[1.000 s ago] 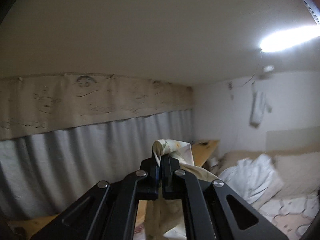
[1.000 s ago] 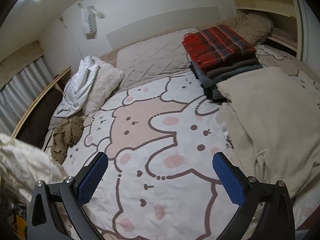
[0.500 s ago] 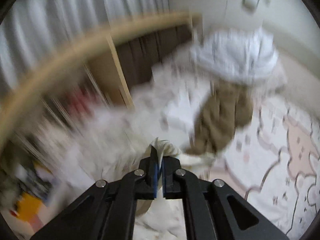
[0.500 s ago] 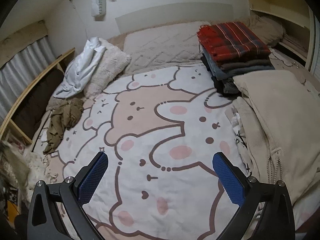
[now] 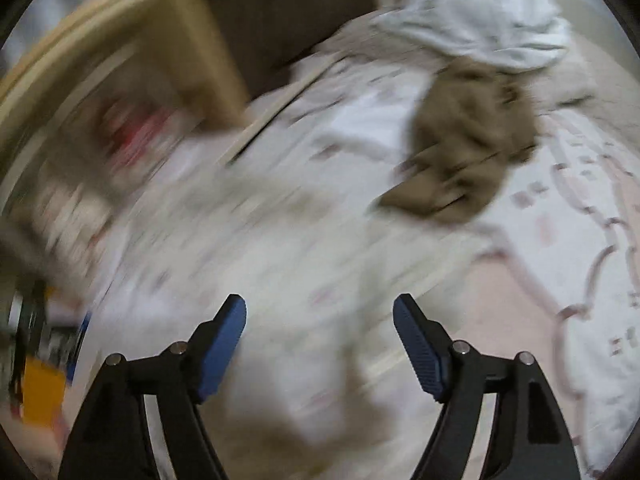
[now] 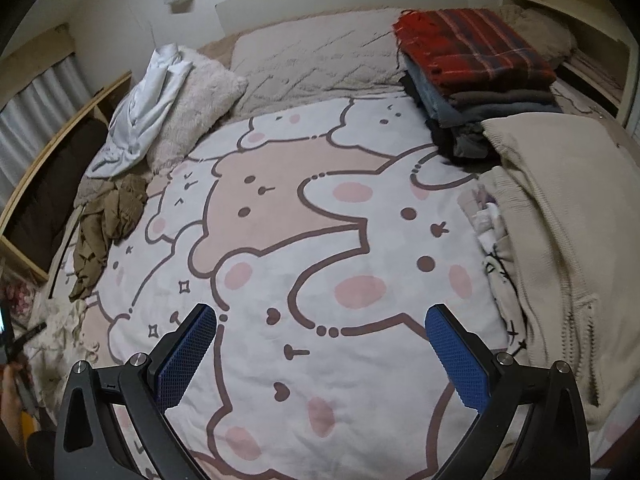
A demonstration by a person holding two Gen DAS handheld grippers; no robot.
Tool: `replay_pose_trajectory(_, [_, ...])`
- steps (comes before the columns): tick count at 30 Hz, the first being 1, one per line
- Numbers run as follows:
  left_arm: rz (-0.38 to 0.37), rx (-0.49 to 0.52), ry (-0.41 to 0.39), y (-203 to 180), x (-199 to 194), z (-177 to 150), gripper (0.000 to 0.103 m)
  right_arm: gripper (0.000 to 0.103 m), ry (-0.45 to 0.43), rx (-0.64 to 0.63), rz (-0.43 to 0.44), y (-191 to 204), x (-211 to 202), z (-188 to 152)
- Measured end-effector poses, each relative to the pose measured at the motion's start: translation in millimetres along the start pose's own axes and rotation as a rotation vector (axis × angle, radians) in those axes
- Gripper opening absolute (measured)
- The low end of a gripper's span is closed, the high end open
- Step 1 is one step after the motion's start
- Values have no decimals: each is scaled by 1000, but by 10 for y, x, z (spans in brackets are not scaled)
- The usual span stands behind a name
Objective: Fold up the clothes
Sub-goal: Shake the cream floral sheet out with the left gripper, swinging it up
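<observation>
My left gripper [image 5: 319,320] is open and empty above a pale cream patterned garment [image 5: 280,264] lying crumpled at the bed's left edge; this view is motion-blurred. The same garment shows at the far left of the right wrist view [image 6: 60,324]. A crumpled olive-brown garment [image 5: 464,136] [image 6: 108,220] lies beyond it, and a white garment [image 5: 476,20] [image 6: 140,108] lies on a fluffy pillow [image 6: 196,92]. My right gripper [image 6: 320,344] is open and empty over the bear-print bedspread [image 6: 320,216].
A stack of folded clothes topped by a red plaid piece [image 6: 472,52] sits at the back right. A cream knit blanket [image 6: 560,208] lies on the right. A wooden bed rail and shelf [image 5: 192,52] border the left side; grey curtains [image 6: 32,104] hang behind.
My left gripper swung down from facing the ceiling to the bed edge and opened, letting go of the cream garment, which now lies on the bed. My right gripper drifted slightly and stayed open.
</observation>
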State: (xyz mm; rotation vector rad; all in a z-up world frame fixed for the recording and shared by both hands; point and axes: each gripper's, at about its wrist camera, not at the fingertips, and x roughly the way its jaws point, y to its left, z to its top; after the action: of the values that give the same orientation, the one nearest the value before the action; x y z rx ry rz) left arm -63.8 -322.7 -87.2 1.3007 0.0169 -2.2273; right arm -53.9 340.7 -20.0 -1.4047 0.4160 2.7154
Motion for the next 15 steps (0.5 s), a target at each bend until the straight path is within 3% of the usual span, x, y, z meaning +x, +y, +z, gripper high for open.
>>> replay_pose_trajectory(2, [54,-66,26,260,75,-240,76,103,11,-9,11,22,28,4])
replay_pose_trajectory(4, [16,-123,68,430,136,-469,76,103,15,-16,23,61,34,5])
replay_pose_trajectory(8, [-35,-103,114,324,287,-620,76,103,18,-33,41,144,32,-8])
replay_pose_trajectory(12, [-29,-98,156,142,597,-484,75,103,17,-50,38,206,17,-39])
replay_pose_trajectory(13, [-49,-115,148,134,627,-427,52,103,16,-53,35,213,13,-46])
replay_pose_trajectory(14, [-71,-135,138,141,623,-356,18,103,15,-52,30,208,6,-56])
replay_pose_trajectory(15, [-84,-144,128,141,580,-284,6,103,14,-50,24,202,-1,-67])
